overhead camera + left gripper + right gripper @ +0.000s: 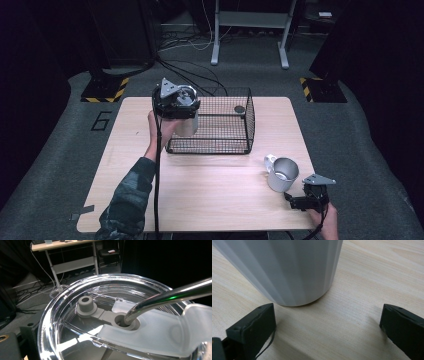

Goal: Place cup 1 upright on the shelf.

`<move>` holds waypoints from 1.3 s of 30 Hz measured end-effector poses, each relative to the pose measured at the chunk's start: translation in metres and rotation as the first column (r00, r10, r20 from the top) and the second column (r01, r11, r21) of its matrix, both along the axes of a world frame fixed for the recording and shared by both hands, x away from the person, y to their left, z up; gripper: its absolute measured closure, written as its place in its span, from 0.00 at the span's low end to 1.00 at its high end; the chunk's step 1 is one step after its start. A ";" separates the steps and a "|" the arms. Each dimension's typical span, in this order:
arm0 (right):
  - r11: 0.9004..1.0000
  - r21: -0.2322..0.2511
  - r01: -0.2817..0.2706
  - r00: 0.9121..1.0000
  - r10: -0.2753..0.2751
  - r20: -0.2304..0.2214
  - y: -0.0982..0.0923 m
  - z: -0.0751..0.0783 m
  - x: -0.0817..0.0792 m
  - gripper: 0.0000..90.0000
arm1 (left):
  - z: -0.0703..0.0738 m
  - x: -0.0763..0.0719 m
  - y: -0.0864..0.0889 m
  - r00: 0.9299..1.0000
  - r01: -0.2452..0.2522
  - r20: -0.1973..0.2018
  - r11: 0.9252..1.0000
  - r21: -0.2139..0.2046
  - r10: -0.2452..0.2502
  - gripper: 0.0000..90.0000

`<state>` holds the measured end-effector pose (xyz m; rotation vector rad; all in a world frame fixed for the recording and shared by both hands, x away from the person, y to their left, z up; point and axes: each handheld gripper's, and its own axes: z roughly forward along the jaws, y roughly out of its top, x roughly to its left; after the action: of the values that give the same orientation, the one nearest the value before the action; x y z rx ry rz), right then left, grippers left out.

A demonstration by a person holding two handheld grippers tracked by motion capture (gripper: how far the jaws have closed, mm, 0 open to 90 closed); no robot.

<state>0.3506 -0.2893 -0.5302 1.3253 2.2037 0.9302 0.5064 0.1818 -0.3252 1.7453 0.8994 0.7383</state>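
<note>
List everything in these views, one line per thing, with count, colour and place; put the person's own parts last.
tumbler: 1, pale grey, held up at the basket's left end by the left gripper
tumbler lid: 1, clear, with a grey stopper, on the tumbler
metal straw: 1, silver, through the lid's hole
mug: 1, grey with a white handle, on the table's right front
wire basket: 1, black, at the table's back middle
small round item: 1, black, inside the basket, back right
table: 1, light wood
left gripper: 1, black, at the tumbler; jaw state unclear
right gripper: 1, black, open, just short of the mug
forearms: 2, left in a camouflage sleeve
</note>
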 end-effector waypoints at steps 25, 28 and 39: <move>1.000 0.000 0.000 1.000 0.000 0.000 0.000 0.000 0.000 0.00 | -0.022 0.029 -0.008 0.998 -0.054 -0.039 0.998 0.021 0.055 0.04; 1.000 0.001 0.002 1.000 -0.002 -0.001 0.000 0.000 0.000 0.00 | -0.025 0.031 -0.010 0.998 -0.052 -0.042 0.998 0.027 0.053 0.04; 1.000 0.002 0.003 1.000 -0.003 -0.002 0.000 0.000 0.000 0.00 | -0.037 0.043 -0.019 0.996 -0.061 -0.069 0.998 0.025 0.063 0.04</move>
<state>0.3503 -0.2890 -0.5301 1.3304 2.2025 0.9302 0.5490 0.1626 -0.3620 1.7794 0.9994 0.7347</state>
